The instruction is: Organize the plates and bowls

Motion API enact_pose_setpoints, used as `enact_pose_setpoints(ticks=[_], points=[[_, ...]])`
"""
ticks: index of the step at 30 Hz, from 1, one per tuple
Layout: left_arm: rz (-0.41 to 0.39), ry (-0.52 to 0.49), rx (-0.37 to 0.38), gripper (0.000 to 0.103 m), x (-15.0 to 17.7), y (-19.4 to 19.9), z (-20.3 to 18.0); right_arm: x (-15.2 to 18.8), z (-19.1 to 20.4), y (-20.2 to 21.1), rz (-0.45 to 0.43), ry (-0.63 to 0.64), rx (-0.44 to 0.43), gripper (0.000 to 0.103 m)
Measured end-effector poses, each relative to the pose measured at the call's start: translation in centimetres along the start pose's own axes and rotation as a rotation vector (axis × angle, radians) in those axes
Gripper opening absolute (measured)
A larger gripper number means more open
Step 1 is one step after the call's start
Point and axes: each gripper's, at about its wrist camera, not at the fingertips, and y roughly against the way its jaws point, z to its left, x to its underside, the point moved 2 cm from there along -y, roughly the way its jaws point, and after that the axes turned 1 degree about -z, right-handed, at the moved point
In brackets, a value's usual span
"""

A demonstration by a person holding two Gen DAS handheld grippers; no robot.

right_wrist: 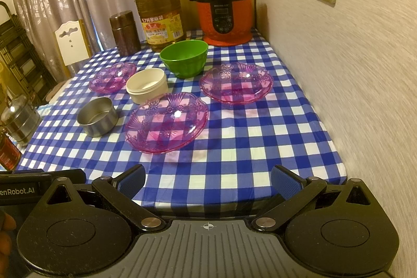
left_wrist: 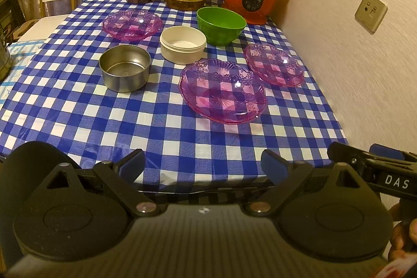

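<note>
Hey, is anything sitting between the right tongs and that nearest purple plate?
Nothing visible. The right tongs are open at the table's near edge, and only bare checkered tablecloth lies between them and the nearest purple plate. The steel bowl sits off to the plate's left, outside a straight approach.

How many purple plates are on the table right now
3: near purple plate beside the steel bowl, right purple plate toward the wall, far-left purple plate. None appears hidden.
</note>
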Motion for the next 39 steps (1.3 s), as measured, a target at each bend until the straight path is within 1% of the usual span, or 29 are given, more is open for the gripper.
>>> enact_pose_setpoints(ticks=[39], points=[[0.009,0.006,0.009,0.094,0.2,-0.24,0.22,0.24,0.2,-0.18,0.004,-0.007,0.001,0.102]])
